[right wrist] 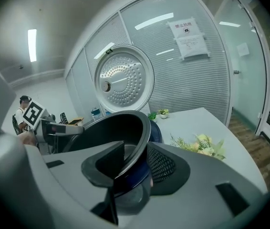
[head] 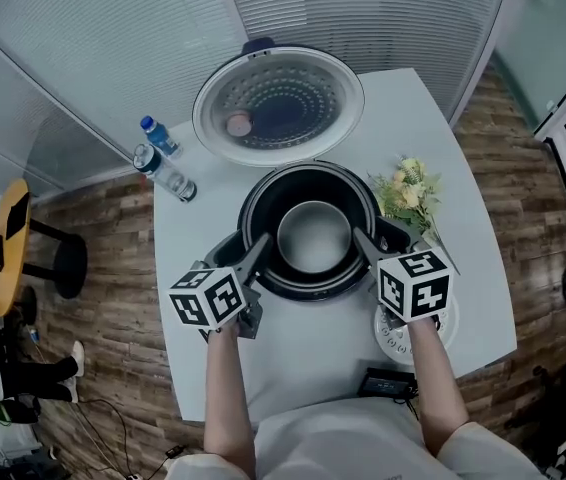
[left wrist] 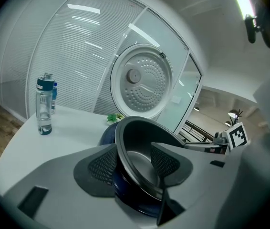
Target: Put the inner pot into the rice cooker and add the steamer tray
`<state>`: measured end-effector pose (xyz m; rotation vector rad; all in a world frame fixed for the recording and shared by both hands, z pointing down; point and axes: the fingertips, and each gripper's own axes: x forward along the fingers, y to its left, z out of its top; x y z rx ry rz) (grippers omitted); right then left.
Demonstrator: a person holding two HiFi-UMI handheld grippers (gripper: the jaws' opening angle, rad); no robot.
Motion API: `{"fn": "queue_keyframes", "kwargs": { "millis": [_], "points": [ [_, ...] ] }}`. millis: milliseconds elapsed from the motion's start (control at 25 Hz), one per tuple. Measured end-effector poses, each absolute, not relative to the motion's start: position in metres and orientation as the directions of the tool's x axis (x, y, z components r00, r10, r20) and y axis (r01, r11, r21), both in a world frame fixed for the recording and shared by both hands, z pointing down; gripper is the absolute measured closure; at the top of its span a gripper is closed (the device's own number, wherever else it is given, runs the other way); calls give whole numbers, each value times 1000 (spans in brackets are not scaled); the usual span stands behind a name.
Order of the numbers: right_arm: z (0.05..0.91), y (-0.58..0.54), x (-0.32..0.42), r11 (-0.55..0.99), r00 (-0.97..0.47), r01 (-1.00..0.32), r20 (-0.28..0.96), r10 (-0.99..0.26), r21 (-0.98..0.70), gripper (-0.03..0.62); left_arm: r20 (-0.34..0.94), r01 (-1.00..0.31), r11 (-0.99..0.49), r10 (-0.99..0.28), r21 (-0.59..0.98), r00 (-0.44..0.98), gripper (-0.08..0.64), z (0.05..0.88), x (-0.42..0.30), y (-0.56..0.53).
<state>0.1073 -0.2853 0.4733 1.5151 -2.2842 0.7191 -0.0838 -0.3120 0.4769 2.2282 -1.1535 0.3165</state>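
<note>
The dark rice cooker [head: 308, 290] stands mid-table with its round lid [head: 278, 105] swung open behind it. The black inner pot [head: 313, 236] sits inside the cooker. My left gripper [head: 260, 253] straddles the pot's left rim, open: in the left gripper view [left wrist: 134, 163] the outer pad lies by the wall and the inner pad stands off the pot [left wrist: 140, 142]. My right gripper [head: 368, 243] straddles the right rim [right wrist: 137, 163], open, with the pot's edge [right wrist: 111, 128] close between its fingers. A white perforated steamer tray [head: 395, 336] lies partly hidden under the right gripper.
Two water bottles [head: 163, 168] stand at the table's back left. A bunch of flowers [head: 408, 193] lies right of the cooker. A small black device [head: 388, 383] sits at the front edge. A yellow stool [head: 8, 243] stands on the floor to the left.
</note>
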Motion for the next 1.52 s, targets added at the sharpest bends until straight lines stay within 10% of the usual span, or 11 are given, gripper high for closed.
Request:
{"fn": "queue_keyframes", "kwargs": {
  "millis": [1520],
  "points": [
    [441,-118,73,102,-204,-967,468,-860,-233,408,333,-658,-640,-567,397,753,322,425,-99,-181]
  ]
}}
